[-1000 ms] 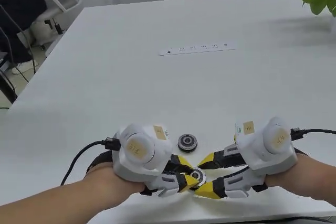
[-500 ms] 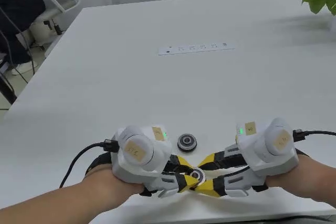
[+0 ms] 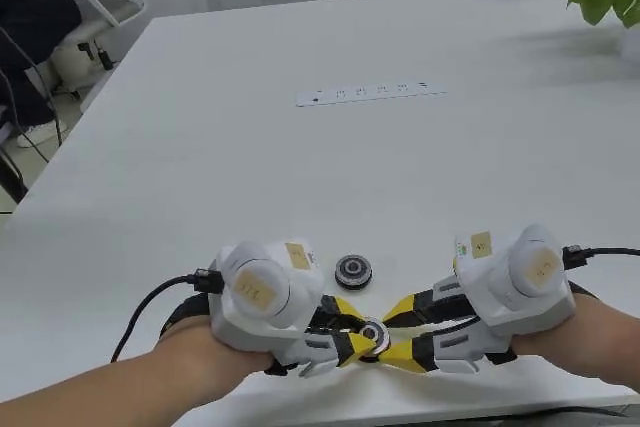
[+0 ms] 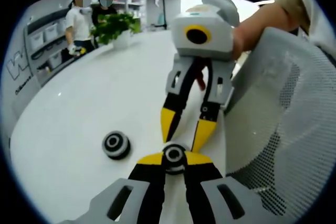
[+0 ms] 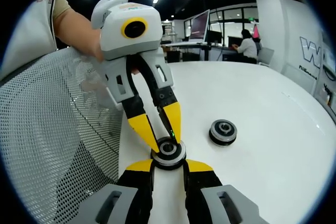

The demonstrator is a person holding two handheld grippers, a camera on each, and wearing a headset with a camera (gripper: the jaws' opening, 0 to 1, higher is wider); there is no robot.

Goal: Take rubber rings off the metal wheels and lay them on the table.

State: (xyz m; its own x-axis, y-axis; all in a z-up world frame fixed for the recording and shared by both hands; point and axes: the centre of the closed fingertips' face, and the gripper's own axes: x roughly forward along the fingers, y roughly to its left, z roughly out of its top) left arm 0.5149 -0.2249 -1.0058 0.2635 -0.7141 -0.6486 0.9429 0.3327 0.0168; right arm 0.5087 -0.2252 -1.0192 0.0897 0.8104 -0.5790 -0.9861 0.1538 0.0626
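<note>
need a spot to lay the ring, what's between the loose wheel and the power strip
Nothing: in the head view the white table is bare between the loose wheel and the power strip.

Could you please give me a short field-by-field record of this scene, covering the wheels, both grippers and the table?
near wheel: at the table's near edge, pinched between both grippers, dark ring apparently on
far wheel: lying free on the table just beyond, ring on
left gripper: shut on near wheel
right gripper: shut on near wheel from the opposite side
table: white, power strip at its centre
task state: neither ring removed yet, as far as visible
</note>
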